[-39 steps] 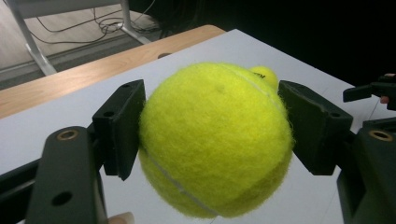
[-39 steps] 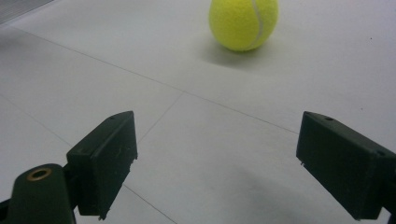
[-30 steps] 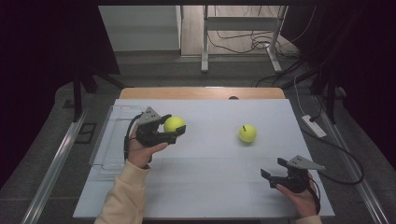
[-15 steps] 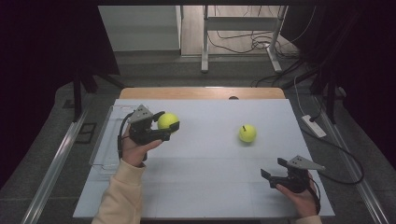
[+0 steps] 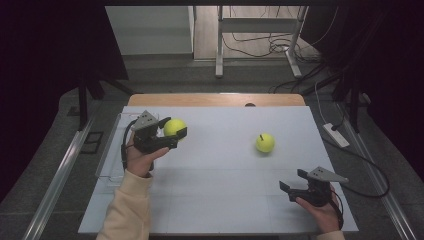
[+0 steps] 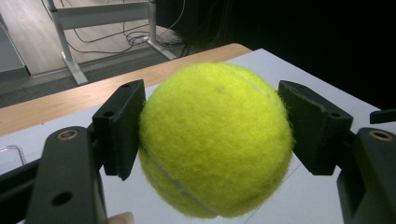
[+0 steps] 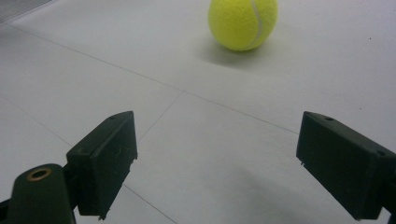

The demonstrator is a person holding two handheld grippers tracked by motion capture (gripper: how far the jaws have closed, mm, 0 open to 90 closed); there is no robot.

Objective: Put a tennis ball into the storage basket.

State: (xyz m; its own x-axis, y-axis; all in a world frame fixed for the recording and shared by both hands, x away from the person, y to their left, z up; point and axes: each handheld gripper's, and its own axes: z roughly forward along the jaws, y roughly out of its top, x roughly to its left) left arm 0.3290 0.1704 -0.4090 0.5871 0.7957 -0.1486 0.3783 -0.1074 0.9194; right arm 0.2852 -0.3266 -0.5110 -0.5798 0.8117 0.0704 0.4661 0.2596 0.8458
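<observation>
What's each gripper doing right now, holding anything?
Left gripper: shut on a tennis ball, lifted off the table.
Right gripper: open, empty, low over the table; the second tennis ball lies ahead of it, untouched.

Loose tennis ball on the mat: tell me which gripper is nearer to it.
Right. The right gripper sits open just in front of the loose ball; the left gripper is across the table, clamping another ball.

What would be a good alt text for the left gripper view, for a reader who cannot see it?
A yellow-green tennis ball is clamped between the two black jaws of the left gripper, one pad pressing each side, and held above the white table. Behind it lie the table's wooden edge and a floor with a metal stand and loose cables.
</observation>
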